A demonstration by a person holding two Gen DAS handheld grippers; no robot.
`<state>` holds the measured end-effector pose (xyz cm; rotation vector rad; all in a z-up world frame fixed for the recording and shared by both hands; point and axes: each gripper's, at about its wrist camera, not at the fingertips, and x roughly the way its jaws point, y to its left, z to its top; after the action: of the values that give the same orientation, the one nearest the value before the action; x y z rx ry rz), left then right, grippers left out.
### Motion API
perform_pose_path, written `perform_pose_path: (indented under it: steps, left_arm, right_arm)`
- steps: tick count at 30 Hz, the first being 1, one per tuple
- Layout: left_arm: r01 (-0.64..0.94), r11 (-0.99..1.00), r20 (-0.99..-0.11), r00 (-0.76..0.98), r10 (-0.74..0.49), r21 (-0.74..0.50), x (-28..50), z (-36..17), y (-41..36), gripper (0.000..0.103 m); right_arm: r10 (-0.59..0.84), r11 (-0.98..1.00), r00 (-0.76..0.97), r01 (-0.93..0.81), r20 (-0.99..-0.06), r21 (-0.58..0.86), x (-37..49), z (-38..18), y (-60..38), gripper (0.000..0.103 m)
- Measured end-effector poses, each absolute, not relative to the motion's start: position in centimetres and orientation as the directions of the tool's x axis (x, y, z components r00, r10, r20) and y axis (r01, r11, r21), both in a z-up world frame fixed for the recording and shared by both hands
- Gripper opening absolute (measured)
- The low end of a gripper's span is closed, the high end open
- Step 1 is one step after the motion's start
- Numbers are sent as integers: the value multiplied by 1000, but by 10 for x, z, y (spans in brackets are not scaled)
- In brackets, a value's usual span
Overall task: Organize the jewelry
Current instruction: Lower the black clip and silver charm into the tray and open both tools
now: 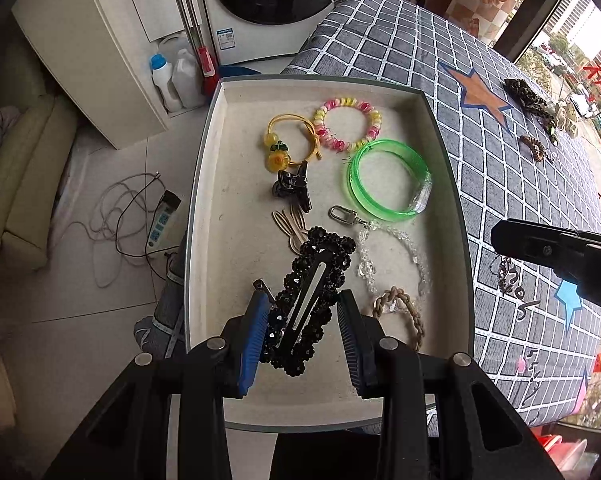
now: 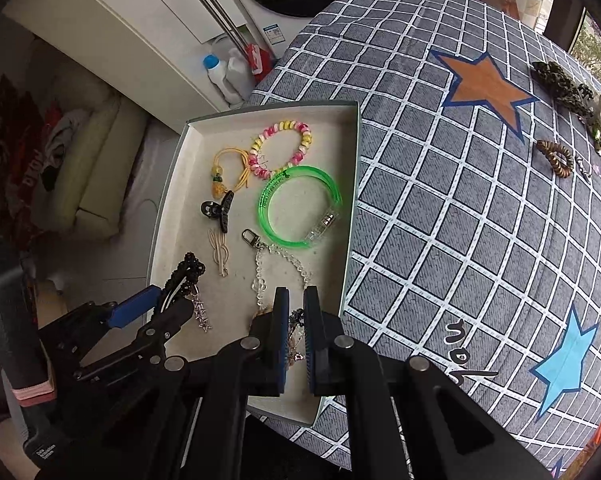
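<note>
My left gripper point(image 1: 303, 298) is shut on a black beaded hair clip point(image 1: 320, 264), held slantwise over the near end of a white-lined tray point(image 1: 208, 208). In the right wrist view that gripper point(image 2: 164, 305) shows at the left with the clip point(image 2: 188, 270) and a small charm hanging from it. My right gripper point(image 2: 295, 297) is shut on a thin dark chain point(image 2: 297, 354) over the tray's near right corner. From the left wrist the right gripper point(image 1: 500, 236) reaches in from the right edge, the chain point(image 1: 507, 276) dangling under it.
In the tray lie a green bangle point(image 1: 388, 180), a pink-yellow spiral bracelet point(image 1: 348, 124), a yellow flower hair tie point(image 1: 288, 140), a black claw clip point(image 1: 294, 188), a clear bead chain point(image 1: 392, 244) and a braided tie point(image 1: 404, 312). A leopard scrunchie point(image 2: 560, 84) and a brown coil tie point(image 2: 556, 158) sit far right on the checked cloth.
</note>
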<state>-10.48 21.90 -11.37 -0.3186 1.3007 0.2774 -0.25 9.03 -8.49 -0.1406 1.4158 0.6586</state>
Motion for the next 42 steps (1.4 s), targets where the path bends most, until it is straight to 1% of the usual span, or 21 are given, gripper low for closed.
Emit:
perform_pose_path:
  steps: [8, 25, 30, 38, 41, 42]
  left_arm:
    - [-381, 923, -974, 225, 32, -57, -100, -133, 221, 43]
    - [-357, 934, -977, 204, 66, -11, -98, -156, 220, 43]
    - [-348, 938, -977, 197, 78, 5, -96, -157, 218, 43]
    - [-346, 938, -980, 186, 71, 3, -92, -157, 217, 44]
    - [-351, 936, -977, 196, 83, 9, -93, -153, 218, 63]
    - [-352, 936, -975, 202, 88, 11, -93, -151, 218, 63]
  right_arm:
    - [330, 816, -31, -492, -943, 302, 6, -108, 105, 8]
    - [260, 817, -86, -511, -962, 266, 7, -160, 130, 8]
    - [242, 818, -98, -514, -965, 257, 4, -170, 132, 7]
    - [240, 816, -114, -514, -964, 264, 0, -170, 133, 8]
    - [246, 816, -120, -510, -962, 272, 3, -168, 133, 9]
    - [249, 815, -120, -510, -961, 274, 6, -165, 132, 13]
